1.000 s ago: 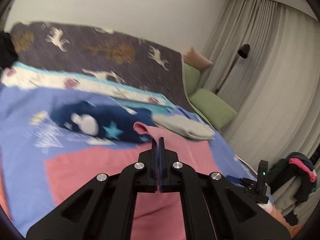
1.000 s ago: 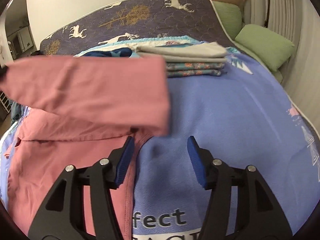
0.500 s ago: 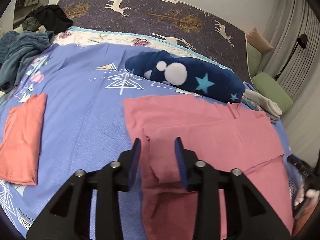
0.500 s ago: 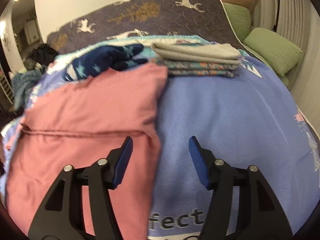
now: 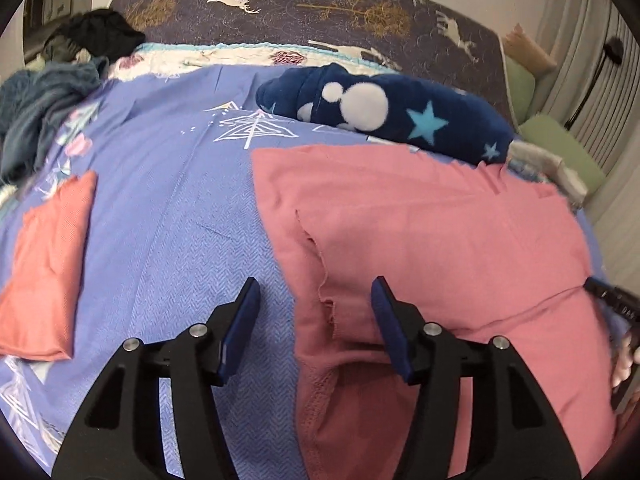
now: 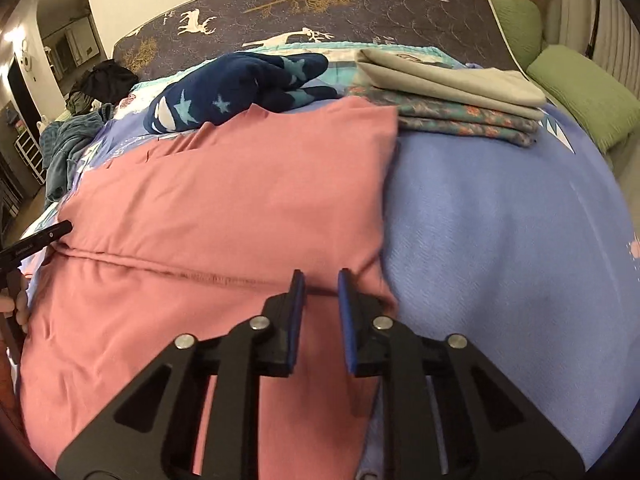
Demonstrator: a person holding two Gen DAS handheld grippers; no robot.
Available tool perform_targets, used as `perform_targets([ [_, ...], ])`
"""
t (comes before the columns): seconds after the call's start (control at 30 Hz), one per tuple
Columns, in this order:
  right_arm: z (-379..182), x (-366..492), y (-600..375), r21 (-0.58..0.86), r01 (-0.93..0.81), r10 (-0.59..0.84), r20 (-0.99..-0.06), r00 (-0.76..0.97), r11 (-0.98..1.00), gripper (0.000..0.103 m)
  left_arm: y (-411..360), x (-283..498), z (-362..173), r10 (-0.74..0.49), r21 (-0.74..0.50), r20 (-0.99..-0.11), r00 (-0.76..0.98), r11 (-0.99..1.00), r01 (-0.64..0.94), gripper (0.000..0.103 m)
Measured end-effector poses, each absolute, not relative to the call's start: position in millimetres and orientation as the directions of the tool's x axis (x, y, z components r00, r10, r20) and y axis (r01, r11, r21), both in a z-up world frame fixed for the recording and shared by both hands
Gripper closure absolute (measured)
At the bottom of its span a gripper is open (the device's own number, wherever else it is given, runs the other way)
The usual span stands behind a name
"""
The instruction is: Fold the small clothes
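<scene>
A pink garment (image 5: pixel 432 248) lies flat on the blue bedspread (image 5: pixel 168 224), its top part folded down over the lower part. It also shows in the right wrist view (image 6: pixel 224 208). My left gripper (image 5: pixel 314 304) is open and empty, just above the garment's left edge near the fold. My right gripper (image 6: pixel 320 292) hovers over the garment's right edge at the fold seam, jaws narrowed to a small gap with nothing between them.
A folded orange cloth (image 5: pixel 48 264) lies at the left. A navy star-patterned fleece (image 5: pixel 384 112) lies behind the garment. A stack of folded clothes (image 6: pixel 452 96) sits at the back right. Green pillows (image 6: pixel 584 92) and a clothes heap (image 5: pixel 36 112) flank the bed.
The left gripper let go of the pink garment's top edge after laying it down folded, then opened wide. The right gripper moved left over the garment's right edge and its jaws narrowed.
</scene>
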State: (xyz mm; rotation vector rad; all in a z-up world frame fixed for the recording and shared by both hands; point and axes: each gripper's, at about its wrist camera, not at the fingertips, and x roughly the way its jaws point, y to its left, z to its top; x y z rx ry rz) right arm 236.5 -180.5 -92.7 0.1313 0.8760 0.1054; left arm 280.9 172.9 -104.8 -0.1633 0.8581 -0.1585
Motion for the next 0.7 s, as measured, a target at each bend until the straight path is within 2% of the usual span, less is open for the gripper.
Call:
perform_targets([
  [0.07, -85, 240, -193, 0.217, -0.035, 0.187, -0.737, 0.649, 0.976, 0.079, 180, 284, -102, -0.26, -0.279, -0.717, 0.646, 0.957, 0.076, 0.044],
  [0.13, -76, 253, -207, 0.246, -0.006, 0.186, -0.717, 0.672, 0.969, 0.064, 187, 295, -99, -0.275, -0.311, -0.711, 0.647, 0.948, 0.061, 0.044],
  [0.17, -73, 264, -215, 0.276, -0.01, 0.21, -0.71, 0.672, 0.961, 0.051, 190, 302, -99, -0.29, -0.326, -0.709, 0.643, 0.943, 0.066, 0.044],
  [0.4, -95, 351, -248, 0.456, 0.046, 0.329, -0.705, 0.628, 0.889, 0.048, 200, 364, -108, -0.336, -0.396, -0.719, 0.609, 0.917, 0.038, 0.045],
  [0.43, -99, 358, -247, 0.462, 0.048, 0.334, -0.706, 0.625, 0.886, 0.048, 199, 370, -107, -0.336, -0.398, -0.717, 0.611, 0.917, 0.037, 0.069],
  [0.47, -99, 361, -246, 0.458, 0.043, 0.332, -0.703, 0.628, 0.888, 0.073, 197, 376, -106, -0.342, -0.402, -0.713, 0.612, 0.915, 0.043, 0.094],
  [0.5, -98, 363, -240, 0.437, 0.029, 0.323, -0.707, 0.63, 0.899, 0.097, 196, 379, -105, -0.346, -0.404, -0.712, 0.611, 0.913, 0.045, 0.097],
  [0.53, -94, 360, -236, 0.409, 0.027, 0.295, -0.7, 0.65, 0.912, 0.098, 195, 378, -102, -0.322, -0.385, -0.709, 0.628, 0.922, 0.038, 0.097],
  [0.63, -96, 356, -231, 0.306, 0.024, 0.212, -0.711, 0.67, 0.952, 0.098, 175, 369, -103, -0.159, -0.17, -0.732, 0.663, 0.984, 0.049, 0.096],
  [0.7, -112, 361, -239, 0.351, 0.043, 0.242, -0.724, 0.646, 0.935, 0.097, 170, 371, -108, -0.121, -0.117, -0.745, 0.656, 0.992, 0.051, 0.096],
])
